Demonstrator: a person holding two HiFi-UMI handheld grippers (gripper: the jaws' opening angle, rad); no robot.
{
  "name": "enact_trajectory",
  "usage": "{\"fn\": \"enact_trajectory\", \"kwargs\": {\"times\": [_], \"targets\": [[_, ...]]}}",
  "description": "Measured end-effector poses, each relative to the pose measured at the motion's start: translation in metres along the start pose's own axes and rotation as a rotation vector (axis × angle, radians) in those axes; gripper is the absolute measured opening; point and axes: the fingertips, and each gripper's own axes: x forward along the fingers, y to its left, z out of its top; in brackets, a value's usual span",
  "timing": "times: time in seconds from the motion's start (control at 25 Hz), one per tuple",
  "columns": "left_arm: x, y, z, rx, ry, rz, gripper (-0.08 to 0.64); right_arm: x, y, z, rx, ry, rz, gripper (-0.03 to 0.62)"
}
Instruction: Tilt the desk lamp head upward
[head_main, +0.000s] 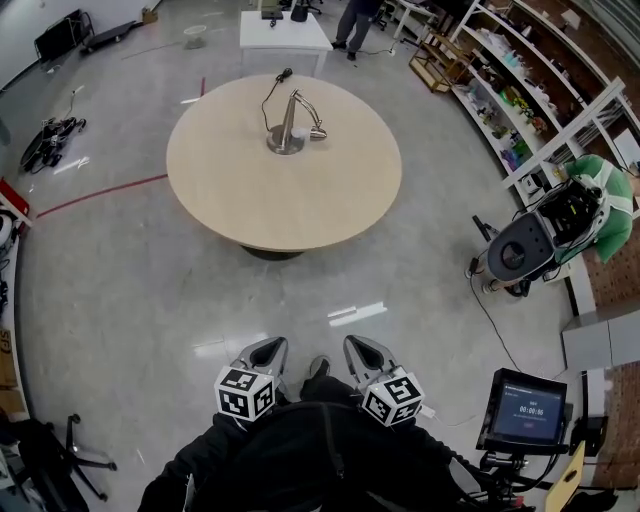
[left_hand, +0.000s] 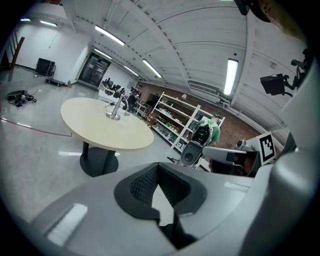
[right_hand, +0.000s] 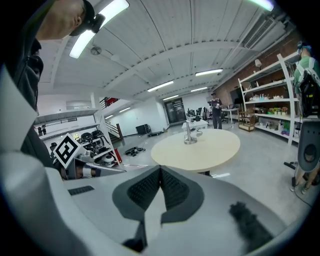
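A silver desk lamp (head_main: 290, 123) stands on a round base near the far side of a round beige table (head_main: 240, 190), its head drooping to the right and a black cord trailing behind it. The lamp (left_hand: 116, 107) also shows small and distant in the left gripper view, and the lamp (right_hand: 189, 133) in the right gripper view. My left gripper (head_main: 270, 349) and right gripper (head_main: 360, 349) hang side by side close to my body, well short of the table. Both are shut with nothing between the jaws.
A white table (head_main: 283, 37) stands beyond the round one, with a person (head_main: 358, 22) beside it. Shelving (head_main: 520, 80) lines the right wall. A wheeled machine (head_main: 530, 245) with a green cover sits at right, a screen (head_main: 525, 410) at lower right. Red tape marks the grey floor.
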Motion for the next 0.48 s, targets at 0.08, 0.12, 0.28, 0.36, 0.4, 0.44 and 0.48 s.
{"fn": "enact_trajectory", "kwargs": {"times": [0.08,0.12,0.28,0.36,0.4,0.44,0.48], "targets": [[0.005,0.002,0.000,0.000,0.010,-0.003,0.006,0.005,-0.006,-0.001,0.013,0.001,-0.006,-0.006],[0.008,0.005,0.000,0.000,0.012,0.001,0.006,0.008,-0.009,-0.001,0.019,0.001,-0.005,-0.006],[0.030,0.024,0.014,-0.004,0.005,0.040,0.006,0.037,-0.028,0.005,0.019,0.000,0.036,-0.006],[0.038,0.032,0.023,0.000,0.001,0.062,0.006,0.052,-0.036,0.009,0.018,-0.002,0.057,-0.006],[0.036,0.035,0.026,0.001,-0.002,0.073,0.006,0.056,-0.035,0.012,0.019,-0.002,0.067,-0.006],[0.032,0.038,0.030,0.000,-0.006,0.083,0.006,0.060,-0.032,0.015,0.018,-0.001,0.077,-0.006],[0.029,0.041,0.033,-0.001,-0.008,0.092,0.006,0.063,-0.028,0.018,0.017,-0.001,0.088,-0.006]]}}
